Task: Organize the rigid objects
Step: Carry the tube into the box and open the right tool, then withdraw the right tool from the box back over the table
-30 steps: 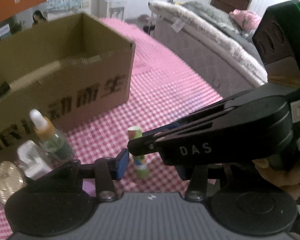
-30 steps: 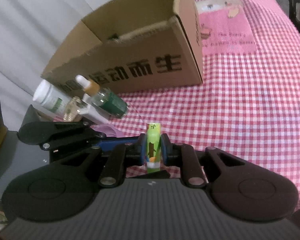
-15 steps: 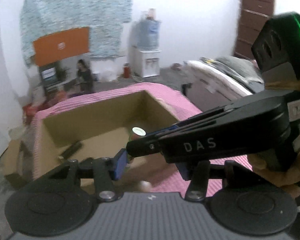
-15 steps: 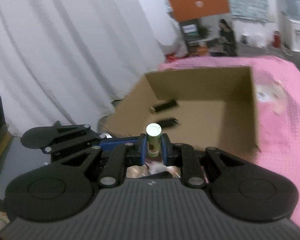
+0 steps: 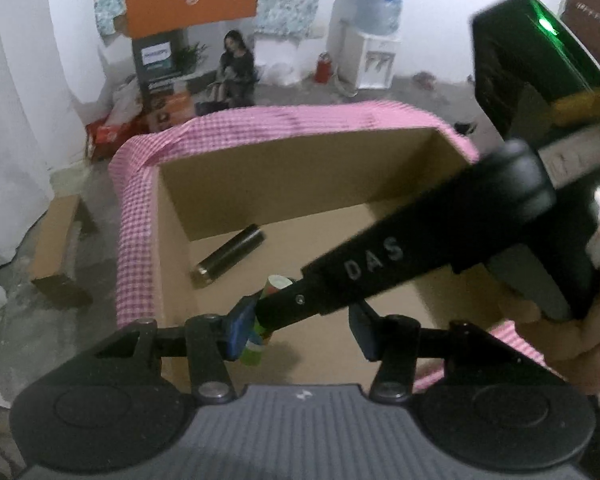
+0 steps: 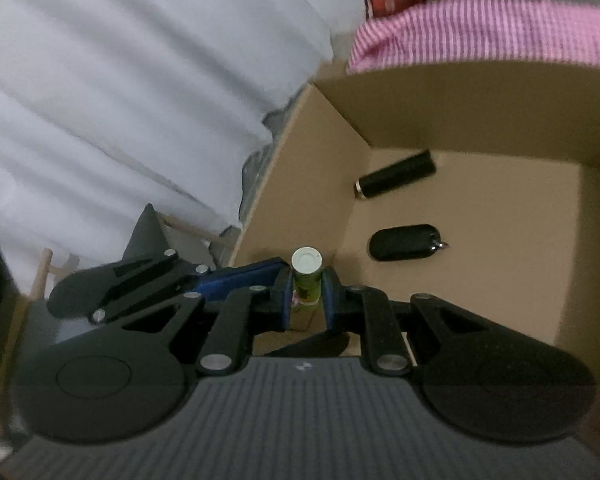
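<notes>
Two things already lie on the floor of the box (image 6: 440, 112): a dark tube (image 6: 396, 179) near the far wall and a black fob (image 6: 406, 242) nearer to me. A second ago my right tongs (image 6: 307, 294) held the green tube (image 6: 307, 276) low over the checked table, in front of the box among the bottles; now the same tube stands upright between the pads, pinched tight, just inside the box's near wall and above its floor. So the carry is done, I judge, and what remains is to lower and let go clear of the fob. My left tongs (image 5: 300, 330) have come along too and hang part open over the box with nothing pressed between the pads; their jaws have just widened a little, and the right tongs' arm crosses in front of them.
</notes>
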A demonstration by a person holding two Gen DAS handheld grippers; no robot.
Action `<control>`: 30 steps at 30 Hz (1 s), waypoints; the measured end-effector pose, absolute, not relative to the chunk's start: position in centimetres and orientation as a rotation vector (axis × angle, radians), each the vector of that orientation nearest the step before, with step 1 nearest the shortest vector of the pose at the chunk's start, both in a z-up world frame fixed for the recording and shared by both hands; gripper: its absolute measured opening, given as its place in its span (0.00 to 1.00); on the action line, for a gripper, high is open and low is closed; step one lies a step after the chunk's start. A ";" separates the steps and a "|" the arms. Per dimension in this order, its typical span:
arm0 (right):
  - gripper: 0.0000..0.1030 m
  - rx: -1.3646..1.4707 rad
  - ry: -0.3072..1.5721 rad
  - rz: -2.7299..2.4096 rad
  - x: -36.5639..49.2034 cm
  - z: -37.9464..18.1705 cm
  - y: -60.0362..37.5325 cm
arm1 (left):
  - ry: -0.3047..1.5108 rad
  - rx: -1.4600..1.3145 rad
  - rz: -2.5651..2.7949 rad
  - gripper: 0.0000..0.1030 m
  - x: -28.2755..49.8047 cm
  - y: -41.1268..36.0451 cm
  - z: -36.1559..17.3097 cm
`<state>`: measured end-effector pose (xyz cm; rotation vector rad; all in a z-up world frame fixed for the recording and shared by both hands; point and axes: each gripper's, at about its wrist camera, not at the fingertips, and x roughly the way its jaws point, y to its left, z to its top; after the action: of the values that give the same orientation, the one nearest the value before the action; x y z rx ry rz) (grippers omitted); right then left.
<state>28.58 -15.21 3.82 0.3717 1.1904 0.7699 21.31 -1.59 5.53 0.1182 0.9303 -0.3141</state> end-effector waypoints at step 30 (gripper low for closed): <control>0.73 0.361 1.042 0.747 27.8 8.1 -17.9 | 0.688 -0.053 -0.339 0.91 15.5 2.1 11.7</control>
<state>27.81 -17.88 8.09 0.3610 1.0421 0.7466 15.50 2.08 11.74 -0.0527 0.6882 -0.3387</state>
